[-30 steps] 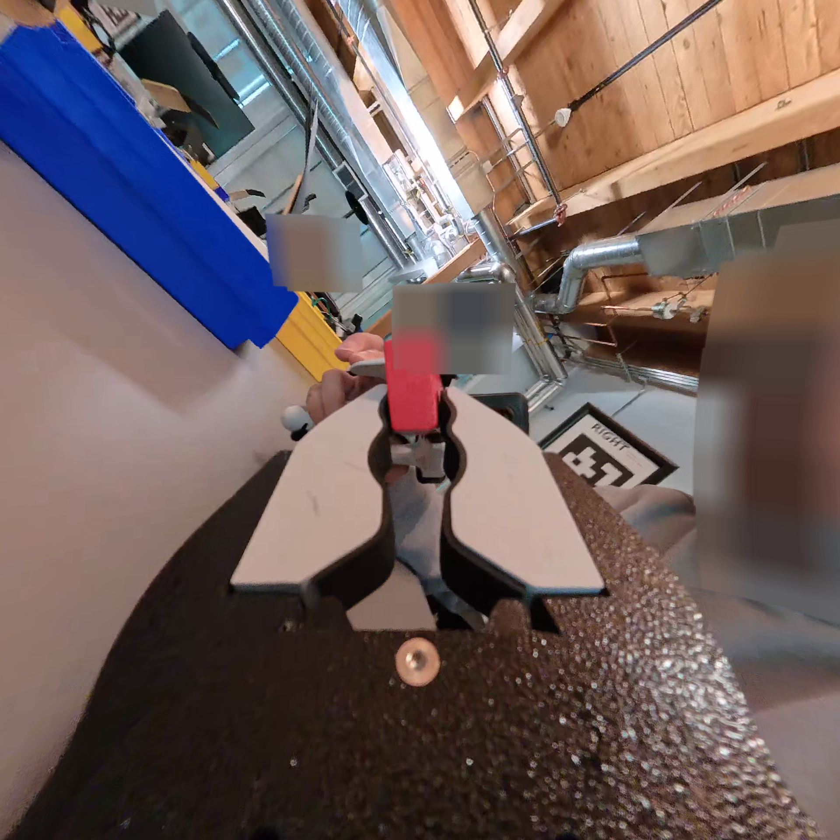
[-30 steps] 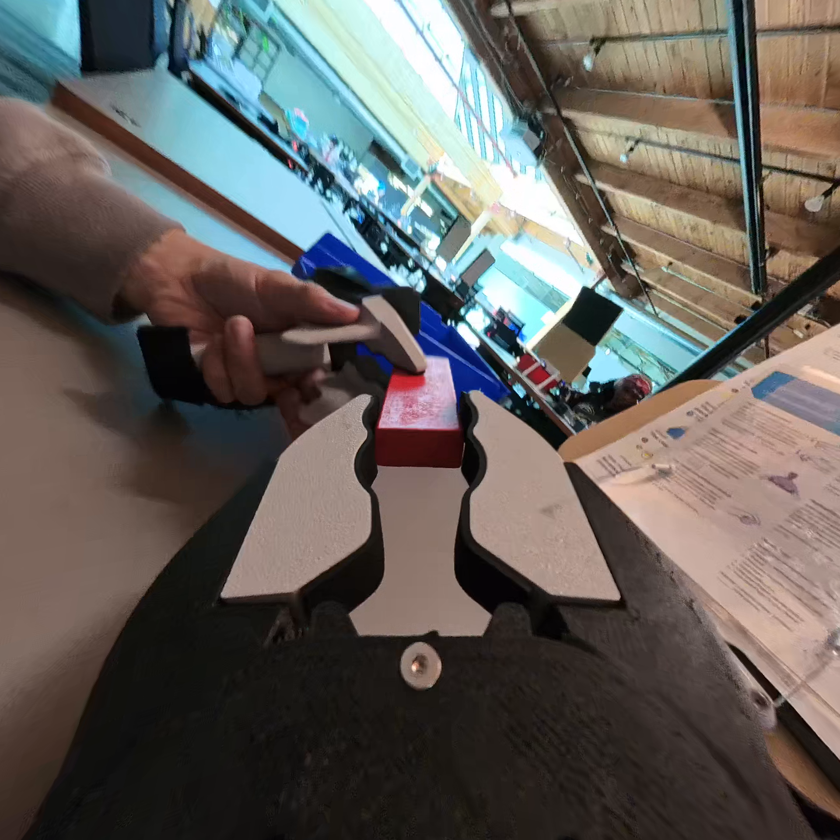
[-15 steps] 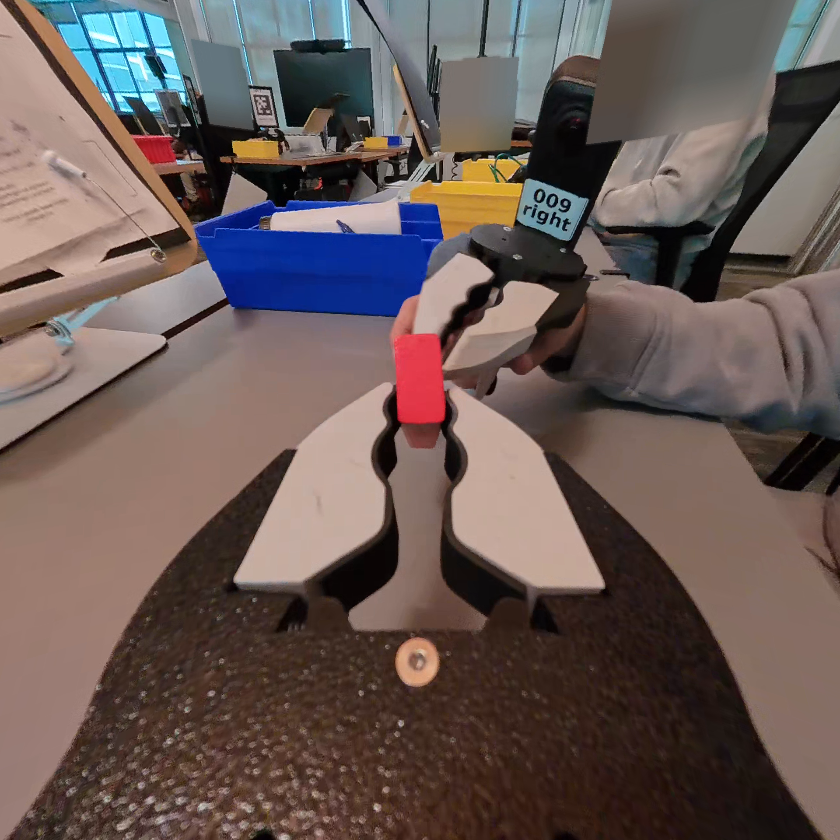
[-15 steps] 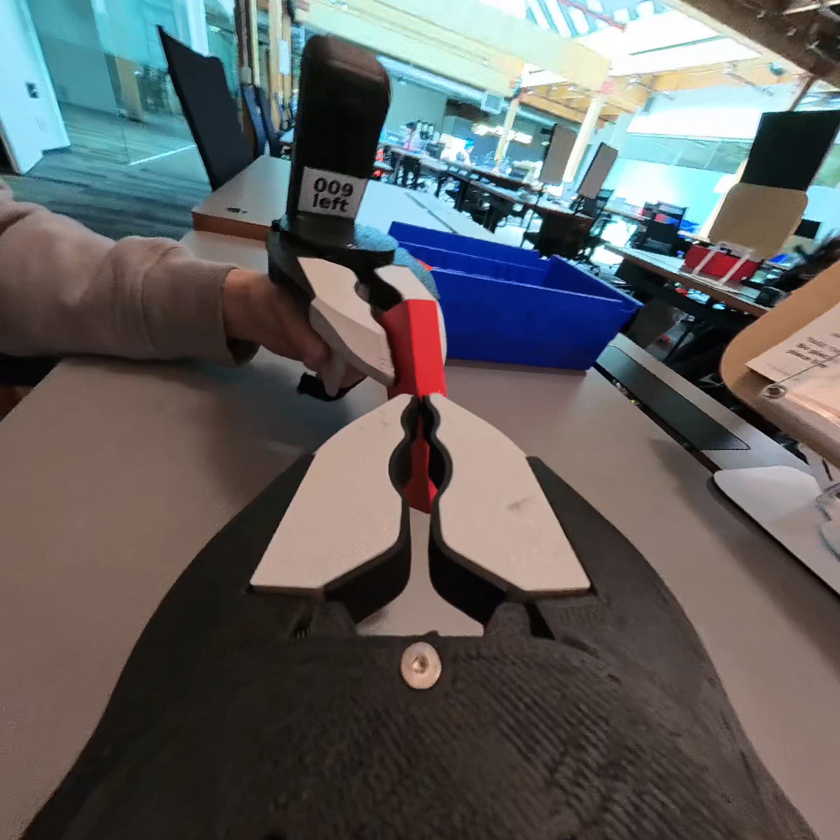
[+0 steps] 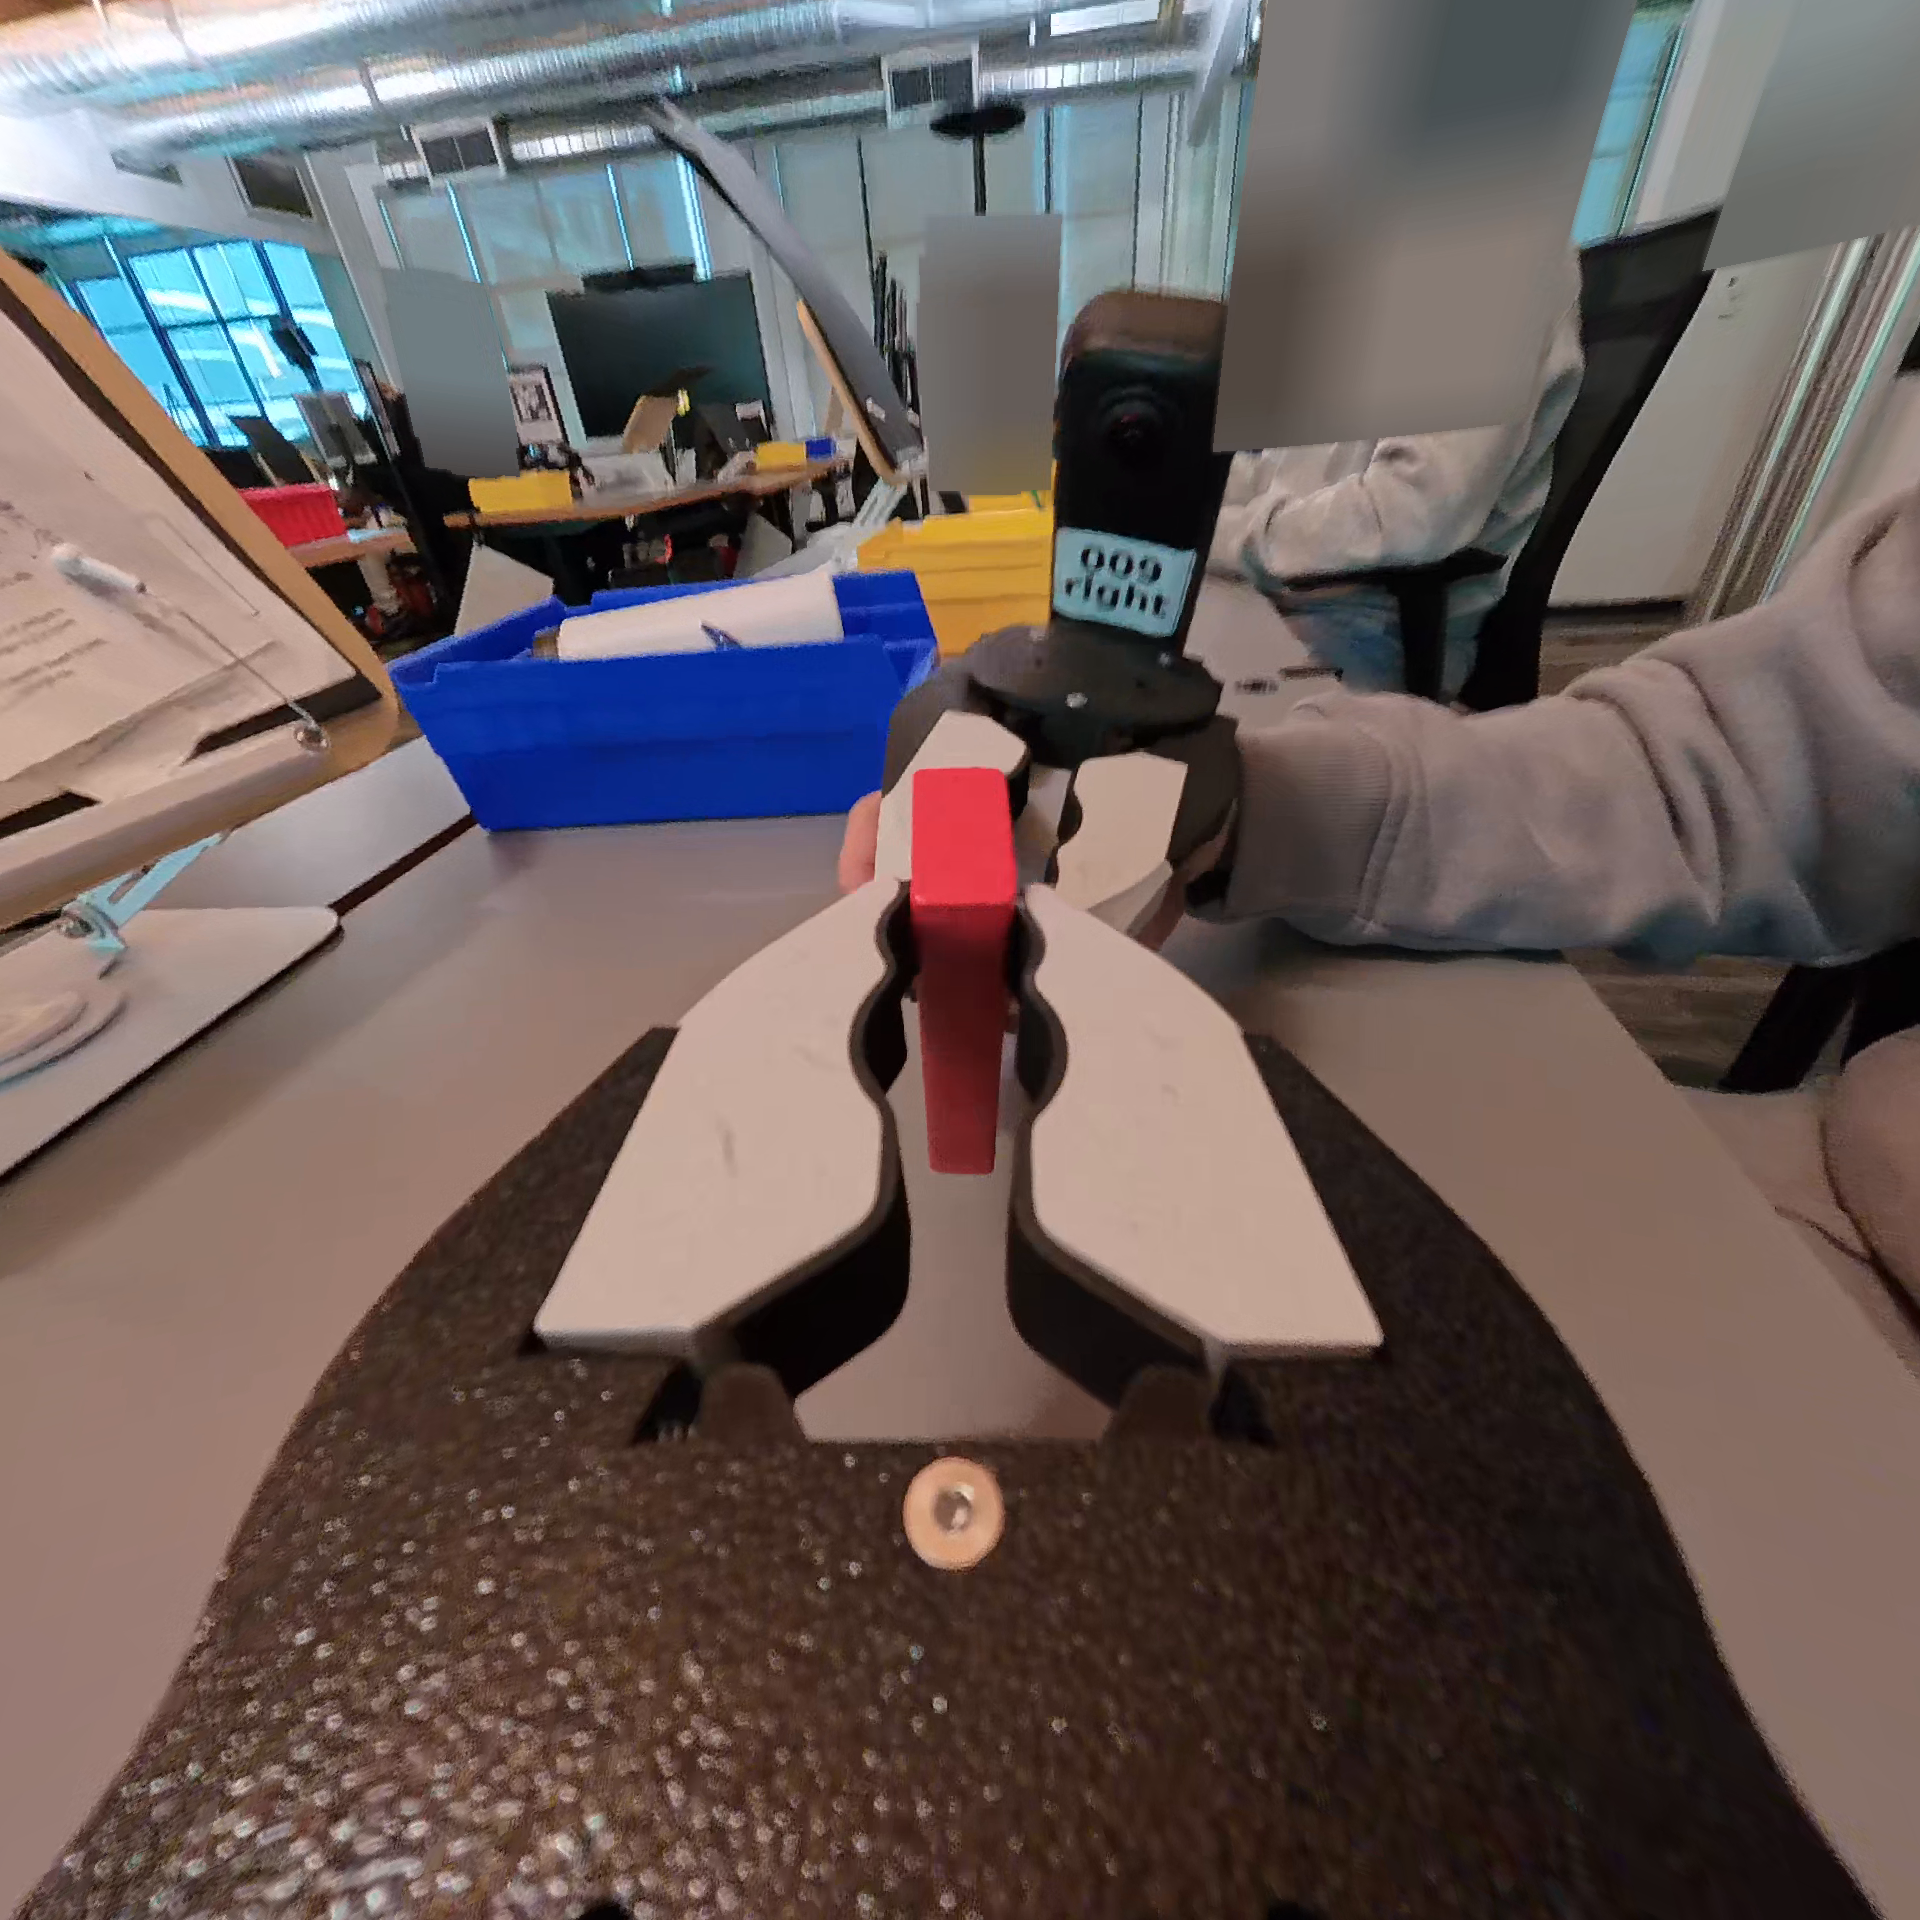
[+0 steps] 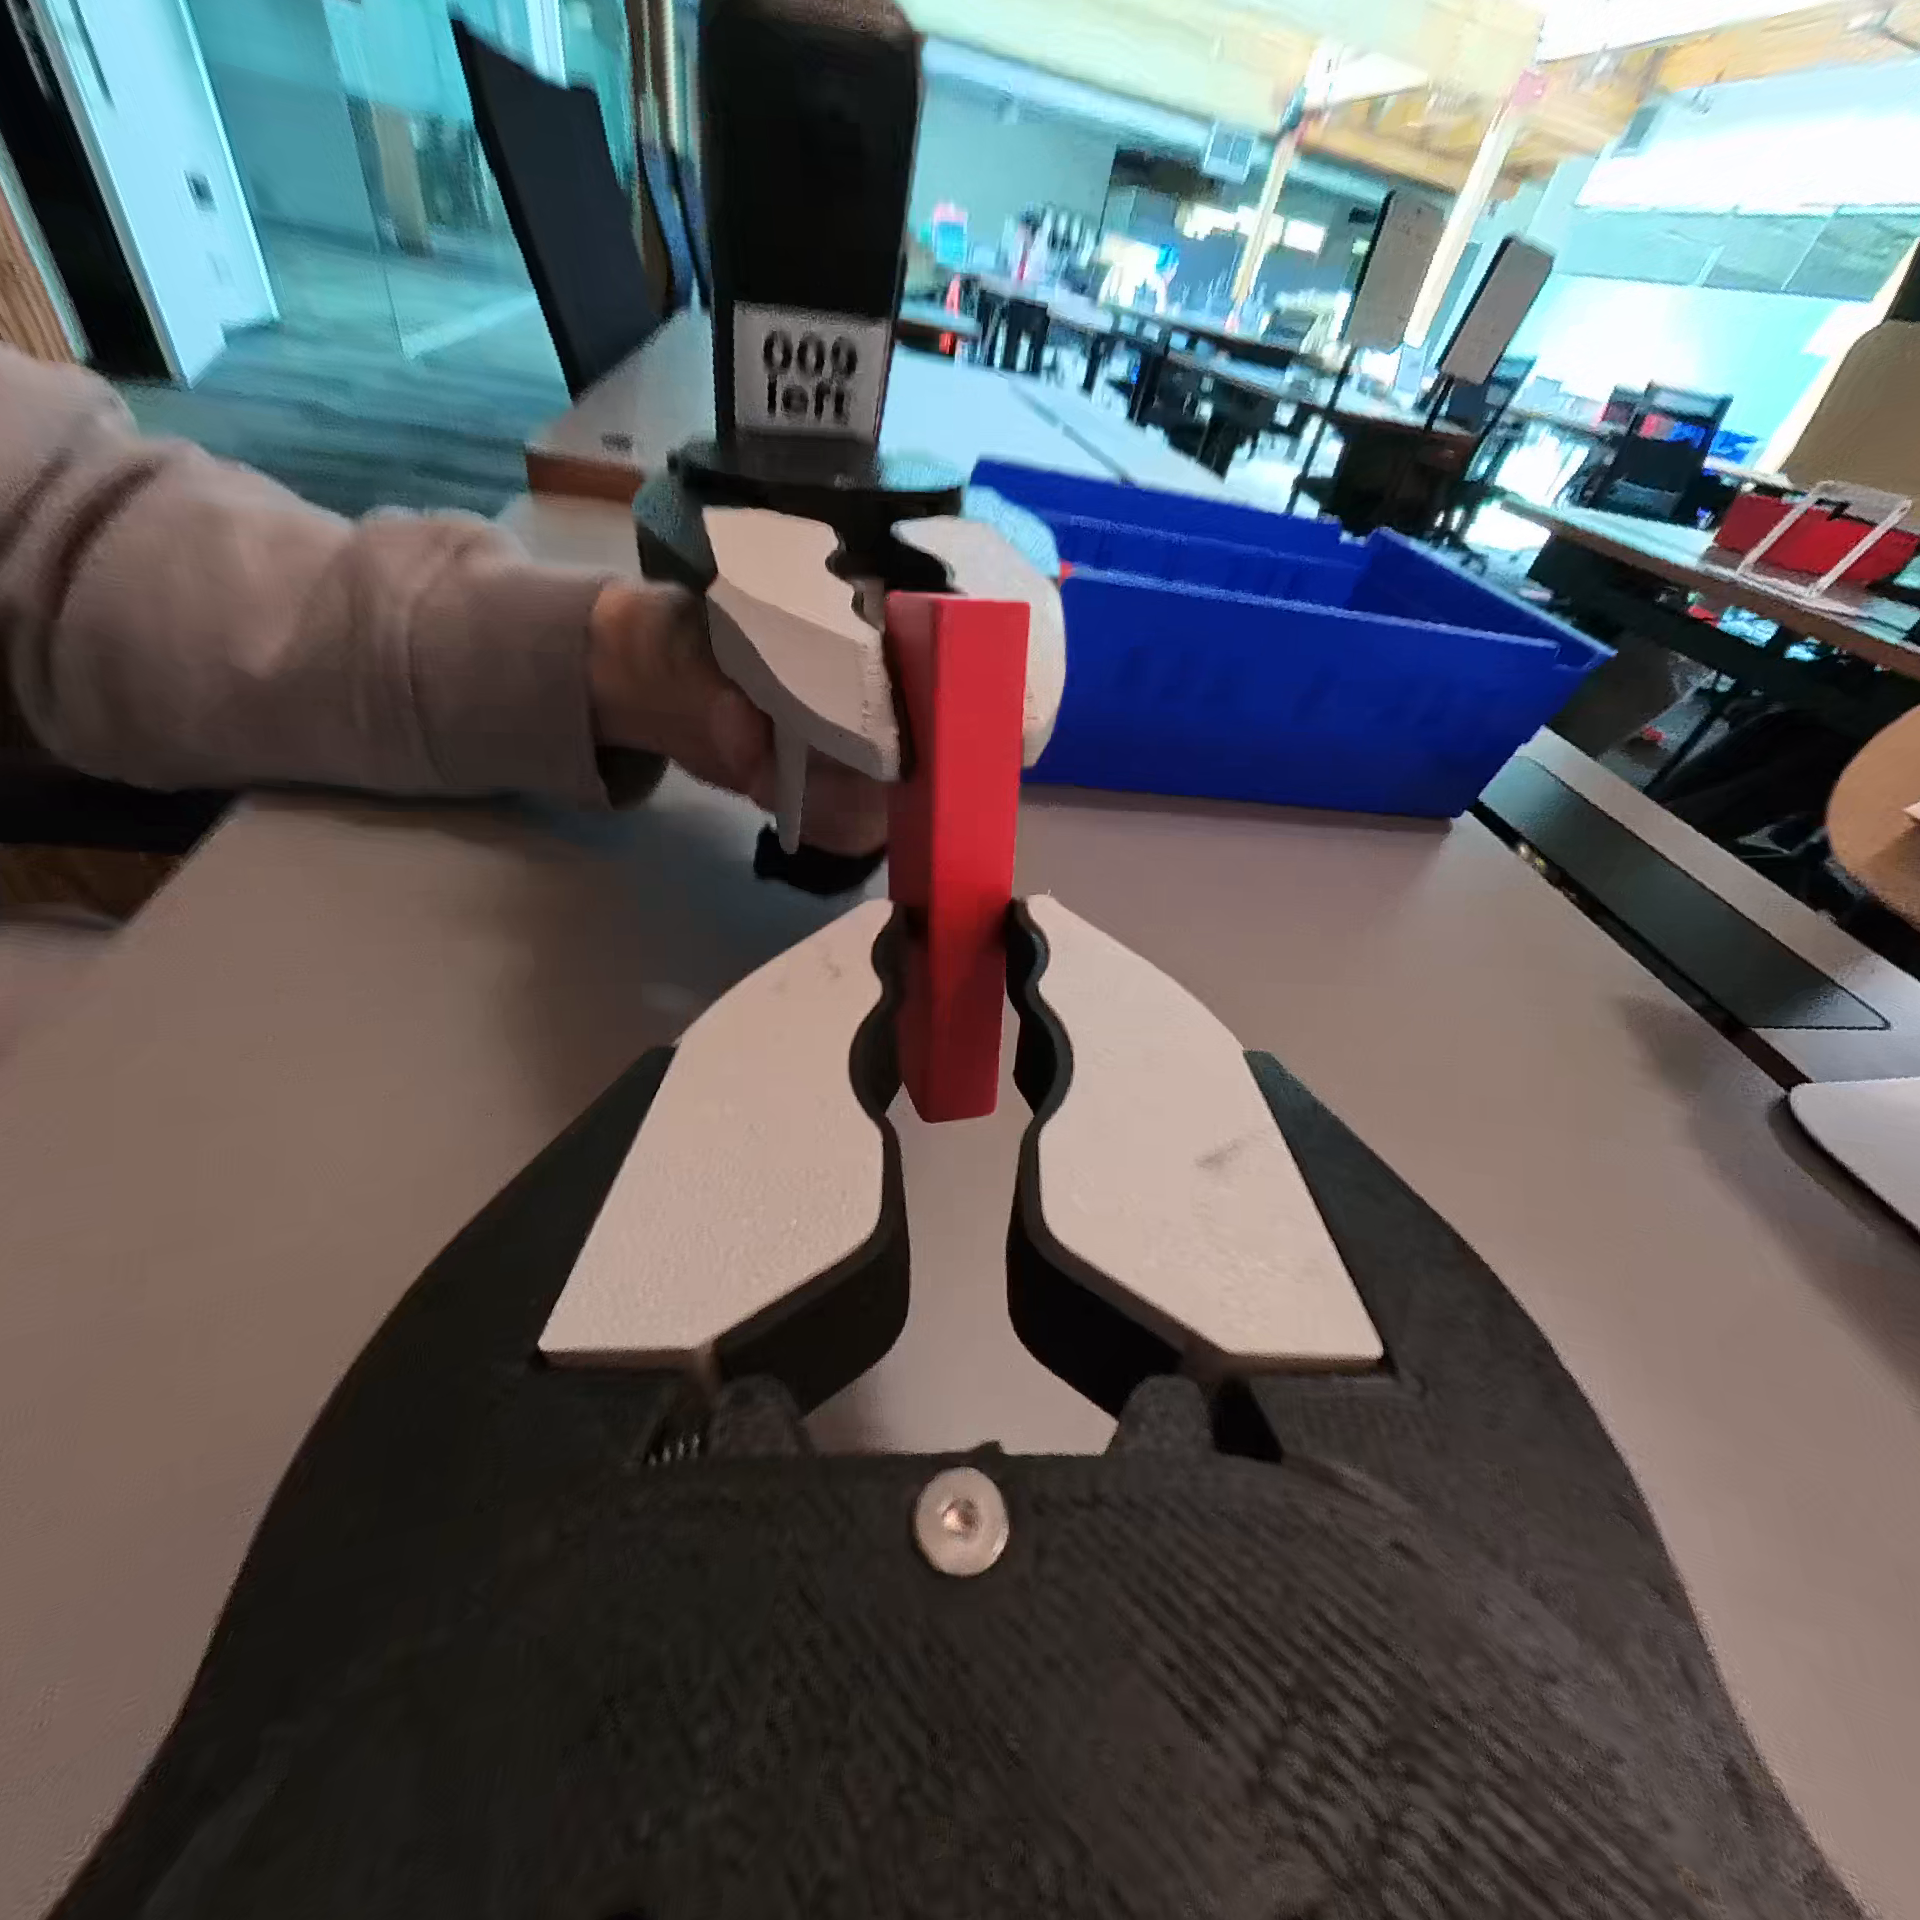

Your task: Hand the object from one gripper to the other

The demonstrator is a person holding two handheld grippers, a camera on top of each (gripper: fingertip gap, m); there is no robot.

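Observation:
A long red block [image 5: 961, 831] stands upright above the grey table [image 5: 364, 1039]. My left gripper [image 5: 961, 914] is shut on it near its top end. The right wrist view shows the block [image 6: 961, 748] running from the left gripper [image 6: 961, 727] down between my right gripper's [image 6: 956, 914] fingertips, which close against its lower part. Both grippers hold the block, facing each other. In the left wrist view the right gripper [image 5: 1049, 831] sits just behind the block, its tips hidden.
A blue bin [image 5: 665, 727] holding a white roll stands at the back of the table, also in the right wrist view [image 6: 1299, 696]. A document stand [image 5: 156, 623] is at the left. Grey sleeves [image 5: 1558, 810] [image 6: 260, 623] reach in. Yellow bins [image 5: 977, 571] and a chair lie beyond.
A second ago both views tilted up at the ceiling; they have levelled. My right gripper's fingers, nearly together half a second ago, now sit block-width apart on the block's lower part. The left still grips it.

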